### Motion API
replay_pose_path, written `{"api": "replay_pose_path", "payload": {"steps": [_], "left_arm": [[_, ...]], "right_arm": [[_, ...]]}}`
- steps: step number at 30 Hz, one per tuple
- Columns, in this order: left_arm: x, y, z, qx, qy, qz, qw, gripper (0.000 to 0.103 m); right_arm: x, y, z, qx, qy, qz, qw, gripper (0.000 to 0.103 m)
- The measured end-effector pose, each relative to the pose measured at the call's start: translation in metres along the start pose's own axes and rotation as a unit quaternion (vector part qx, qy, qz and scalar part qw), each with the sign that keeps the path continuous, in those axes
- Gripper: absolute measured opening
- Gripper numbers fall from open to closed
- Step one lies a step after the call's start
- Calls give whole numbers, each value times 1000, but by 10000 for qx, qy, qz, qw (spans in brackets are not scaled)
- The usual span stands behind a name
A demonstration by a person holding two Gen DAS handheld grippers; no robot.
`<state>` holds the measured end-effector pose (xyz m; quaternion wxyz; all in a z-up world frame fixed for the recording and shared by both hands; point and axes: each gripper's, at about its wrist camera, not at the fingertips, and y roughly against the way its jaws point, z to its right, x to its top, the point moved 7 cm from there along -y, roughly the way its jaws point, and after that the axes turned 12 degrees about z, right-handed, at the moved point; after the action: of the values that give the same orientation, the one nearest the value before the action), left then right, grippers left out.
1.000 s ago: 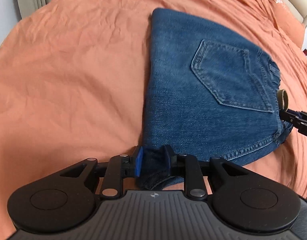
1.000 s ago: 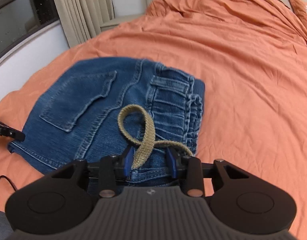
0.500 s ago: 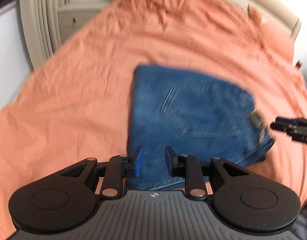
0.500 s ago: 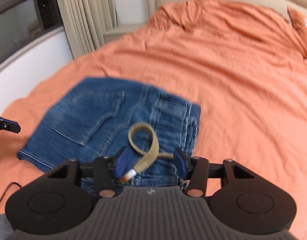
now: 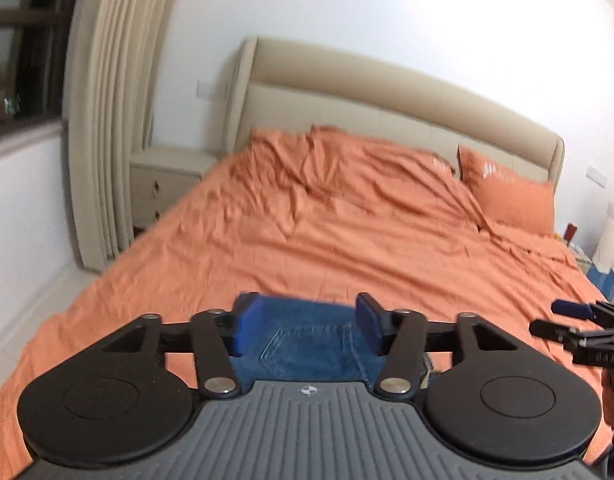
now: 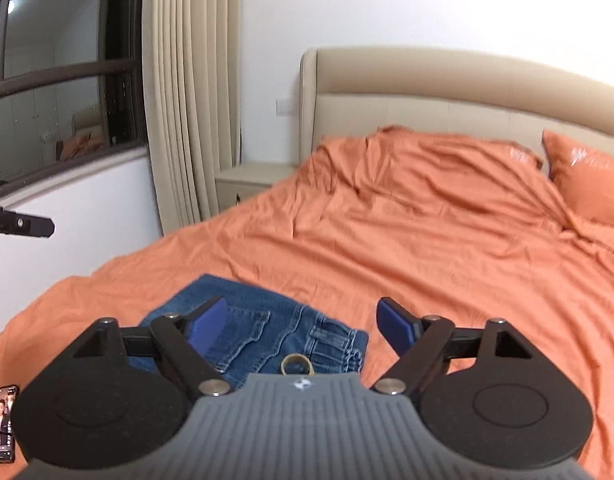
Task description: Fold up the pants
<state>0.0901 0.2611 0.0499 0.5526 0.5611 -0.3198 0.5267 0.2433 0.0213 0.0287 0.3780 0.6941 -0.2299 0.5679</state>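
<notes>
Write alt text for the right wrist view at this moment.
Folded blue jeans lie on an orange bedsheet, below the right gripper, whose jaws are opening with nothing between them. A tan drawstring loop rests on the jeans; the left gripper shows at the left edge.

Folded jeans (image 6: 267, 328) lie on the bed (image 6: 447, 264) at 6 o'clock, near edge. Pillow (image 6: 587, 184) at 2 o'clock against headboard (image 6: 427, 92). Nightstand (image 6: 247, 180) and curtain (image 6: 183, 92) at 10-11 o'clock. Phone (image 6: 3, 424) at 8 o'clock.
</notes>
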Motion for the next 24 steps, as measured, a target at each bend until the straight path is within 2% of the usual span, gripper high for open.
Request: {"api": "replay_pose_path", "payload": {"steps": [6,9,15,19,24], "left_arm": [[-11,28,38,585,-673,241,9957,87],[-27,36,51,802,-886,281,9924,88],[-72,35,65,1038,-800,-191,9912,88],[-97,33,70,1060,-705,-434,9909,88],[-116,21,78,1079,-909,-566,9884,88]], "right_arm": [[5,48,-11,-195,116,270,9994,81],[-1,70,-16,-353,173,361,9986,81],[-25,97,-24,-683,44,314,9972,82],[-47,97,-33,-779,77,163,9968,82],[-75,87,-39,-1022,66,62,9947,82]]}}
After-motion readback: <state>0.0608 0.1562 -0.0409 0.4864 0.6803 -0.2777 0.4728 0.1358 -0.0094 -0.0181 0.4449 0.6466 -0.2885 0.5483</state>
